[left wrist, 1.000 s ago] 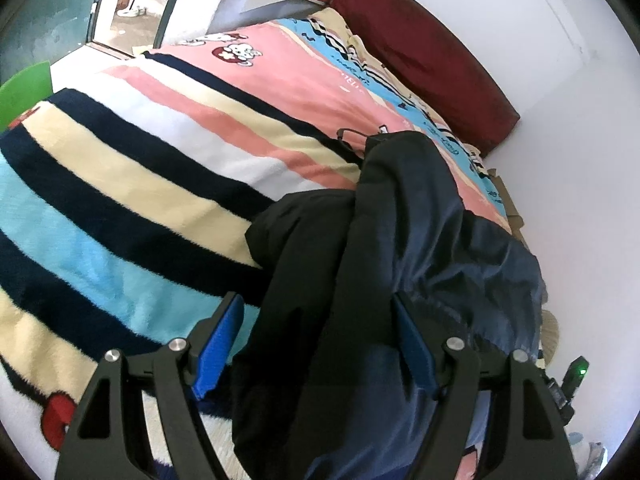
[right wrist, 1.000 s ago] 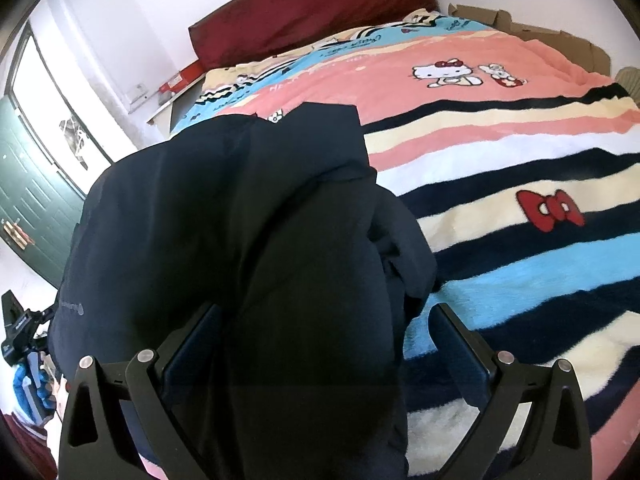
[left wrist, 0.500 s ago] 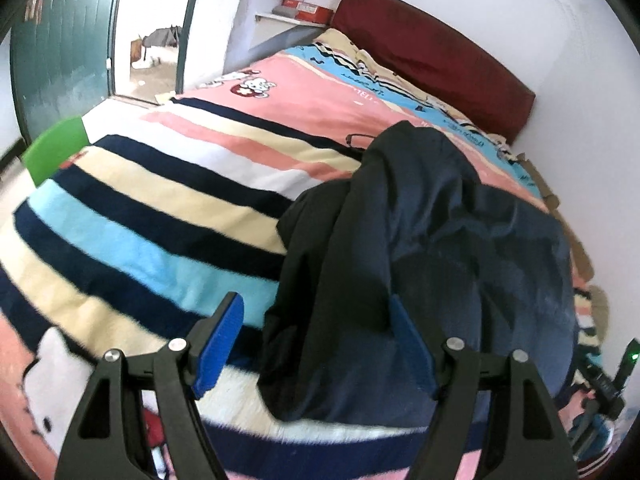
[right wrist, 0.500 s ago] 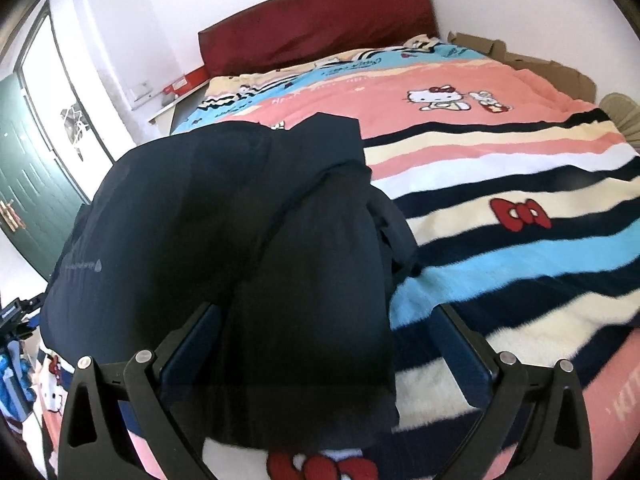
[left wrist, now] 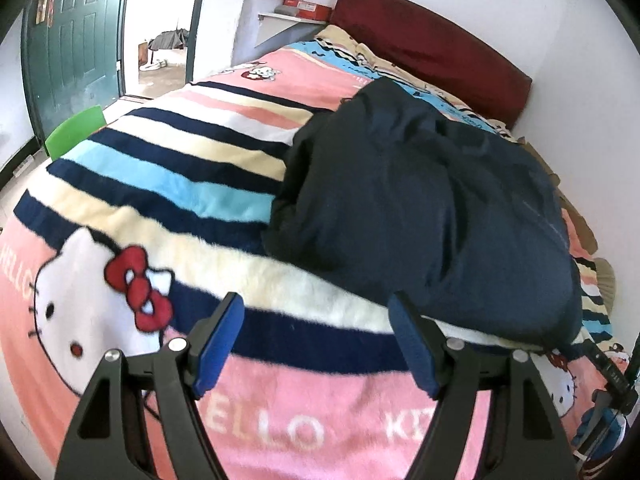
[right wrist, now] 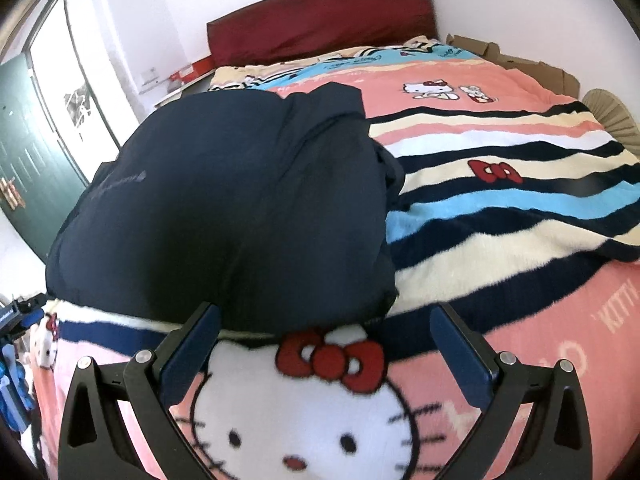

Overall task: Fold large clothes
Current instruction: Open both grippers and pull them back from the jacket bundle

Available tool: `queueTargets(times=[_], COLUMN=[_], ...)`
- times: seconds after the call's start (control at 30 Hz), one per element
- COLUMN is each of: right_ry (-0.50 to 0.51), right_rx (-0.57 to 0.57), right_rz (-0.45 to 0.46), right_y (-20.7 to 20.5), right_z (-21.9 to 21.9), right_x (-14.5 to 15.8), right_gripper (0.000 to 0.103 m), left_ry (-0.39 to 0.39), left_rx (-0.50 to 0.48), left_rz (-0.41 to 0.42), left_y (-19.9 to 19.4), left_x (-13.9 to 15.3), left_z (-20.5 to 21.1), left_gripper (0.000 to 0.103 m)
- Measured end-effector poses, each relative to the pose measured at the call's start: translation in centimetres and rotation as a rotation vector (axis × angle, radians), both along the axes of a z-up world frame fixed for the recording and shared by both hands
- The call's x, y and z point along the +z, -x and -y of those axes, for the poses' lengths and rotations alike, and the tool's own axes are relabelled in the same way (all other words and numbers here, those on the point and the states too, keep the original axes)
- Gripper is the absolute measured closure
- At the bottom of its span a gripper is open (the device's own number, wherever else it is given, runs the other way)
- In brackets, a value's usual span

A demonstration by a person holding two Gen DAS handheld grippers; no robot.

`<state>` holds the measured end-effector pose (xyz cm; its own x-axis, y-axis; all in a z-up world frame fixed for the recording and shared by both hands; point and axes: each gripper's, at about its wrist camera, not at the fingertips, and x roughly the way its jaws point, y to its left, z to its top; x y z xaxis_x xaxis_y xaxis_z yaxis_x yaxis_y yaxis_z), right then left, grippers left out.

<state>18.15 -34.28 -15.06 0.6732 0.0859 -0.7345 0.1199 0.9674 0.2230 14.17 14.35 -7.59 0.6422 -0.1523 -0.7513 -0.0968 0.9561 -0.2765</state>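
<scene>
While 1 dark navy jacket (left wrist: 424, 216) lies folded on the striped blanket (left wrist: 168, 176), 2 grippers, left gripper (left wrist: 316, 344) and right gripper (right wrist: 326, 354), hover wide apart, gripping nothing.

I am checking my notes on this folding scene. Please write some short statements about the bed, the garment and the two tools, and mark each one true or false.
1. The dark garment lies folded on the striped blanket. True.
2. The left tool grips the garment. False: its jaws are open and empty, over the blanket.
3. The right tool is open and holds nothing. True.
4. The headboard is green. False: it is dark red.
5. A green chair stands beside the bed. True.
</scene>
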Motion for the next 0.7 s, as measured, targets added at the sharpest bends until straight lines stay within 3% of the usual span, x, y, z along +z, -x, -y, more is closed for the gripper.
queueTargets(times=[0.3,0.57,0.7], right_ry=[0.033,0.071,0.085], right_rx=[0.023,0.073,0.093], right_rz=[-0.003,0.023,0.044], right_y=[3.2,5.5,6.2], right_z=[-2.3,-5.0,-6.0], right_x=[-0.7,-0.6,-0.2], right_gripper=[0.000,0.001,0.001], left_ry=[-0.020,-0.114,-0.187], left_rx=[-0.056,-0.144,-0.135], left_rz=[-0.026,-0.025,-0.037], left_y=[2.5,4.6,5.5], left_x=[-1.4,-1.9,-1.5], left_z=[3.8,8.4,9.8], left_gripper=[0.030,0.030,0.030])
